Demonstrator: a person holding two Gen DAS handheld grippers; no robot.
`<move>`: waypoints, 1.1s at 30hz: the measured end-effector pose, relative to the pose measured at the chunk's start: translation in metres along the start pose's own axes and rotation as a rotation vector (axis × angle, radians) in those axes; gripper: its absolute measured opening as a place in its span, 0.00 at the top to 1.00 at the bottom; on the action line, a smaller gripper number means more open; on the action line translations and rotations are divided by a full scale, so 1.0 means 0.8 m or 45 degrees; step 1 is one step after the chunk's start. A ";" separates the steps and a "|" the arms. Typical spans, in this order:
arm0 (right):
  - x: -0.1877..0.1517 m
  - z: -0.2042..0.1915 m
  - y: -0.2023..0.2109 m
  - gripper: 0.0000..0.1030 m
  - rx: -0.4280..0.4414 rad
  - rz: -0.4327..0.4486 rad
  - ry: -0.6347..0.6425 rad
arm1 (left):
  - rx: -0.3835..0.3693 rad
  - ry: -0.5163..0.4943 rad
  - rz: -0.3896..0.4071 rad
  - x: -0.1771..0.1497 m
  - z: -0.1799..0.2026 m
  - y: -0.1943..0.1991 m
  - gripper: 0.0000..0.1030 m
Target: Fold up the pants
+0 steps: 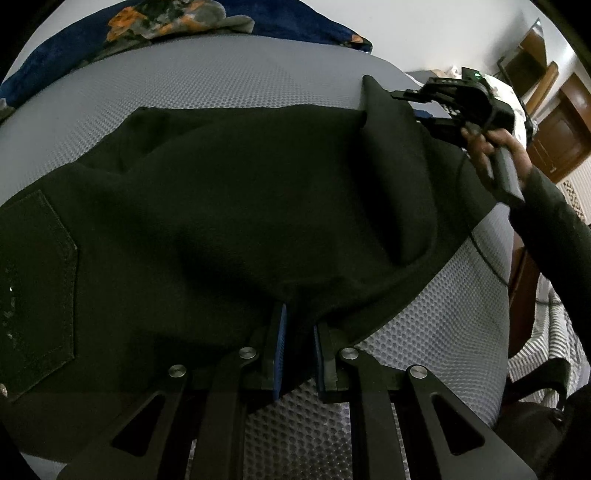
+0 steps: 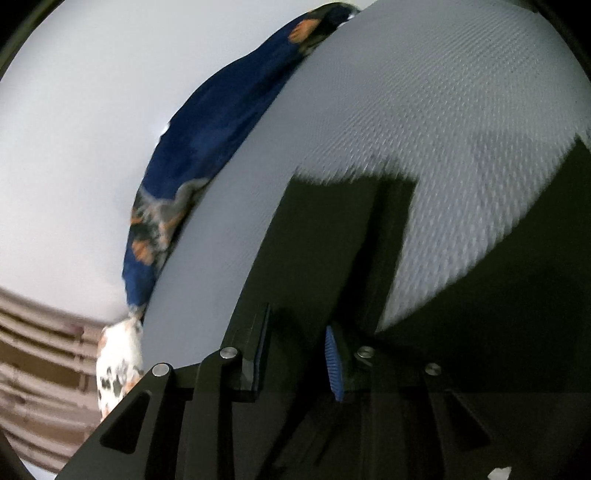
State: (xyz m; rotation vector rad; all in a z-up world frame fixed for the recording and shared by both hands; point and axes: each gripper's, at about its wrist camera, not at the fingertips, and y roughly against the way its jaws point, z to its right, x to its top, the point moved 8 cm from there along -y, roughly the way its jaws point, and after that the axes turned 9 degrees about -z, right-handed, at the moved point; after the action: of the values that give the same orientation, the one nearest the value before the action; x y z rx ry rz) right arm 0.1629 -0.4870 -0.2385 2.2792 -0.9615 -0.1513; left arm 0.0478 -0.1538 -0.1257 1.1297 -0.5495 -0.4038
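Observation:
Black pants (image 1: 221, 206) lie across the grey mesh mattress (image 1: 229, 85), a back pocket (image 1: 40, 280) at the left. My left gripper (image 1: 299, 325) is shut on the near edge of the pants, cloth pinched between its blue pads. My right gripper (image 1: 402, 94) shows at the far right in the left wrist view, holding a raised corner of the pants off the mattress. In the right wrist view my right gripper (image 2: 299, 347) has black cloth (image 2: 332, 236) between its fingers; the jaws stand somewhat apart around the fabric.
A blue floral blanket (image 1: 177, 22) lies bunched along the far side of the mattress, also in the right wrist view (image 2: 207, 140). Wooden furniture (image 1: 554, 122) stands at the far right. A striped cloth (image 1: 546, 343) hangs beyond the mattress's right edge.

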 end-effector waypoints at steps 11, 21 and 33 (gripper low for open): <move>0.047 0.009 0.035 0.96 -0.057 0.063 -0.022 | 0.014 0.001 -0.004 -0.001 0.002 -0.001 0.87; -0.029 0.045 0.173 0.96 -0.362 0.247 0.087 | 0.049 -0.034 0.004 -0.001 0.012 -0.005 0.87; -0.136 0.166 0.214 0.98 -0.450 0.277 -0.141 | 0.154 -0.196 -0.006 0.000 0.031 -0.007 0.85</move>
State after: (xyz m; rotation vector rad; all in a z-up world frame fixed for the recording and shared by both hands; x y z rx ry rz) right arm -0.0636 -0.5718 -0.2532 1.8482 -1.1344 -0.3288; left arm 0.0329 -0.1742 -0.1230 1.2225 -0.7143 -0.4693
